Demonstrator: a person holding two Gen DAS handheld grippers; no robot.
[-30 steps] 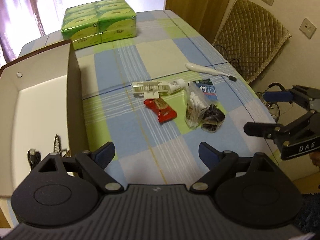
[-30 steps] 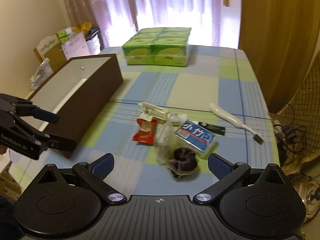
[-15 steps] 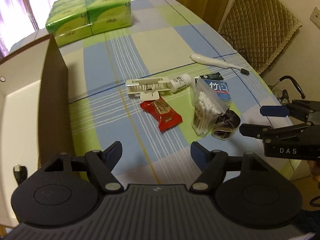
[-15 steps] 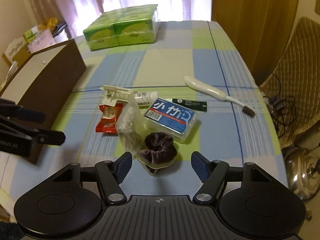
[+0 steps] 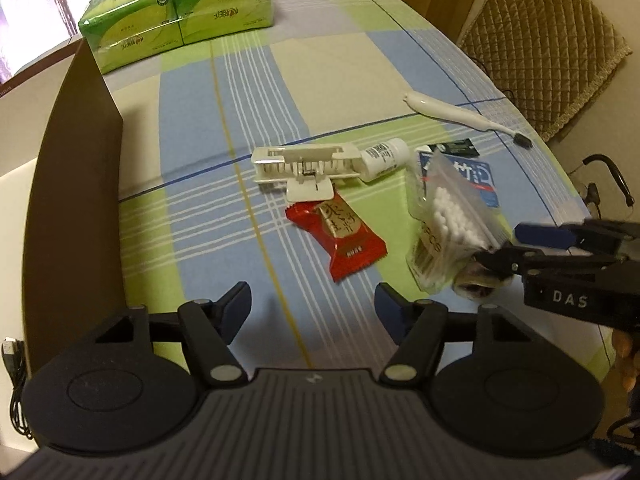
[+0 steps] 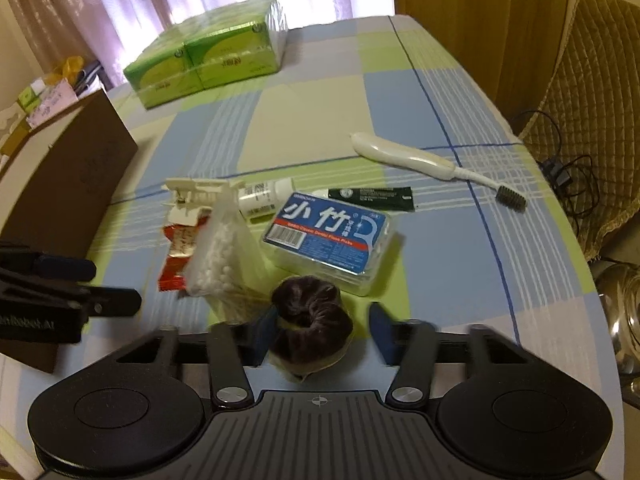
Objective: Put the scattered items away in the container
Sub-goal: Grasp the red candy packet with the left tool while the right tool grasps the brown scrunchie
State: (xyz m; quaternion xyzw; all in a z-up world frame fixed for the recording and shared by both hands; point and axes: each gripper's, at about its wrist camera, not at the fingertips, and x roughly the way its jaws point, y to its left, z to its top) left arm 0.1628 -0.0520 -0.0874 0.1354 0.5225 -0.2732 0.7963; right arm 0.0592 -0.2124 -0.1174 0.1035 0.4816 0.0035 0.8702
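A dark hair scrunchie (image 6: 310, 320) lies on the checked tablecloth between the fingers of my right gripper (image 6: 322, 332), which is open; the left pad touches it and the right pad stands just clear. Behind it are a bag of cotton swabs (image 6: 224, 256), a blue floss box (image 6: 332, 236), a red snack packet (image 6: 180, 248), a white clip (image 6: 192, 192), a small white bottle (image 6: 264, 196), a dark sachet (image 6: 370, 196) and a white toothbrush (image 6: 420, 158). My left gripper (image 5: 312, 306) hangs open just short of the red snack packet (image 5: 338, 236). The brown box (image 5: 76, 160) stands at the left.
A green pack of tissues (image 5: 180, 12) sits at the far end of the table. A black USB cable (image 5: 12, 380) lies inside the box. A quilted chair (image 5: 540, 40) stands past the table's right edge, with cables on the floor (image 6: 560, 168).
Both grippers have moved forward and lower toward the pile. The right gripper's fingers have narrowed and now straddle the scrunchie. The left gripper has come closer to the red packet.
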